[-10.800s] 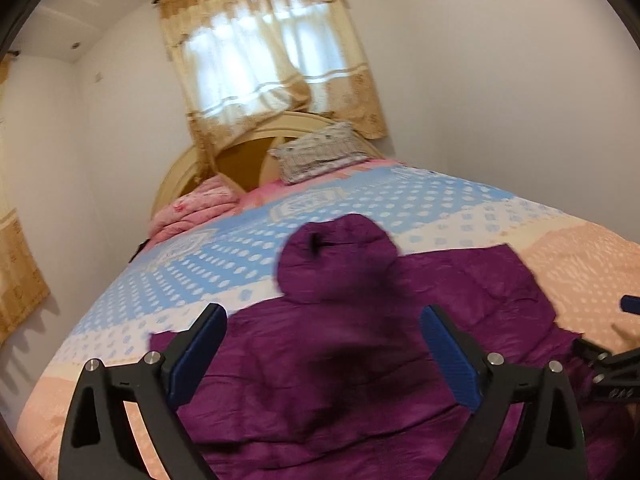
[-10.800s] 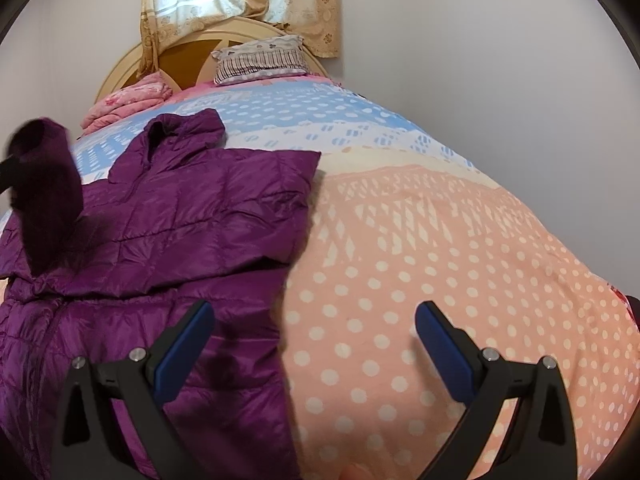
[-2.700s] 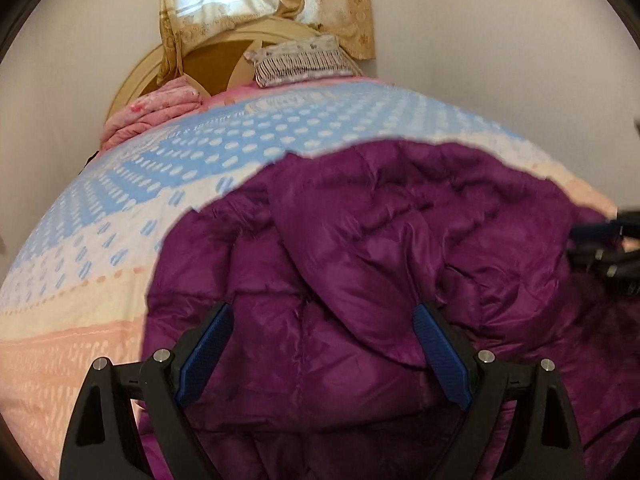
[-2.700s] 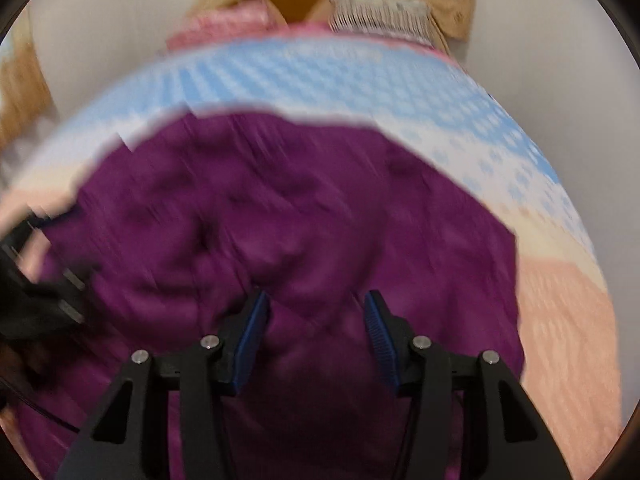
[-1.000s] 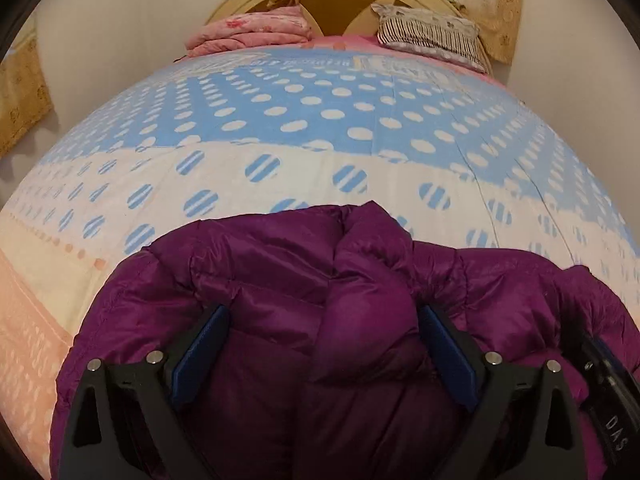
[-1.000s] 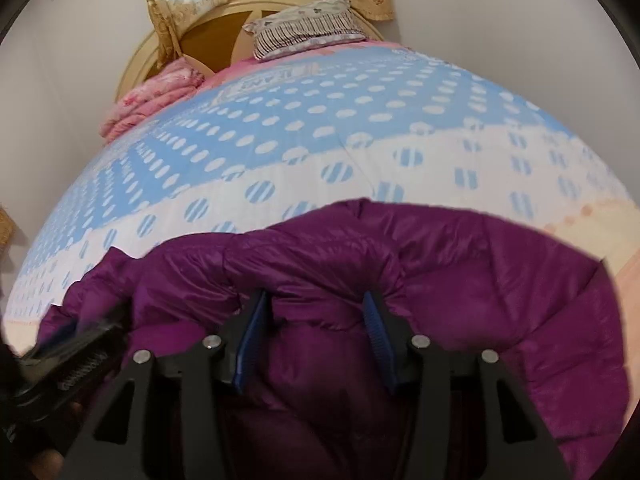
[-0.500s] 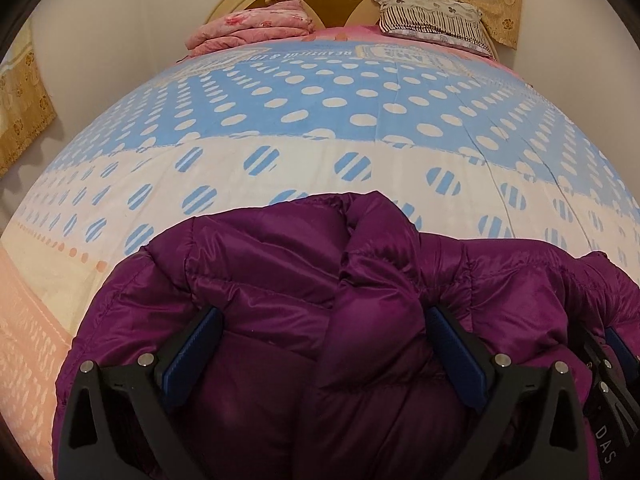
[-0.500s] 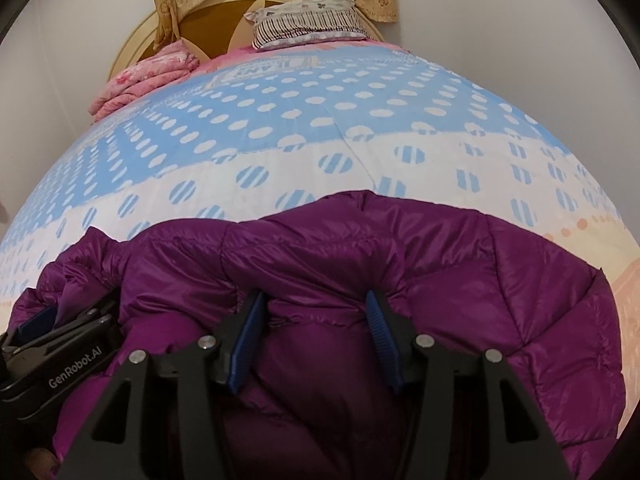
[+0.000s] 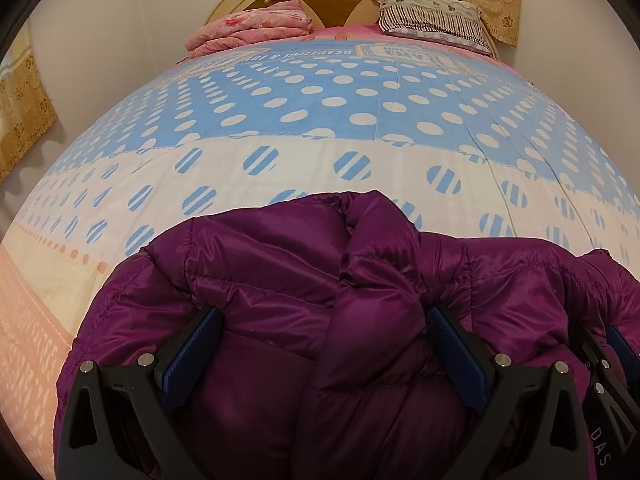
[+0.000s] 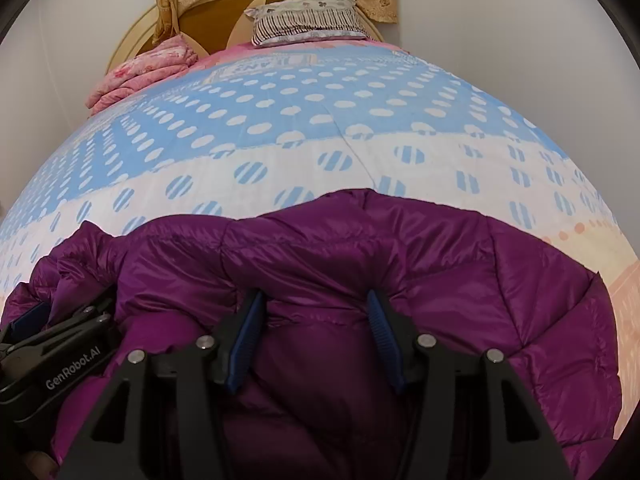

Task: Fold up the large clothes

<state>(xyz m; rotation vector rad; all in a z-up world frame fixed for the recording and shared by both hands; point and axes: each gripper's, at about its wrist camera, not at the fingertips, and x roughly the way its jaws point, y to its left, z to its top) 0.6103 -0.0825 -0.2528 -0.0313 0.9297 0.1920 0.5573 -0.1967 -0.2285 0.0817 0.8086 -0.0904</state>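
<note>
A purple quilted jacket (image 9: 280, 264) lies bunched in a thick folded bundle on the near part of the bed. My left gripper (image 9: 322, 312) stands wide open, its blue pads (image 9: 192, 344) straddling a raised ridge of the jacket without squeezing it. In the right wrist view the jacket (image 10: 460, 264) fills the lower half. My right gripper (image 10: 314, 296) is half closed, and the fabric puckers where its pads pinch a thick fold. Each gripper shows at the edge of the other's view: the left gripper (image 10: 52, 320) at lower left, the right gripper (image 9: 612, 352) at lower right.
The bed sheet (image 9: 320, 120) with blue, white and peach dotted bands stretches away beyond the jacket. At the headboard lie a folded pink blanket (image 9: 248, 28) and a striped pillow (image 9: 432, 16). White walls flank the bed, and a gold curtain (image 9: 20, 112) hangs at left.
The jacket lay spread flat much earlier and now sits folded in a bundle. Over the last second both grippers stay almost still on it, and the right view has rolled slightly.
</note>
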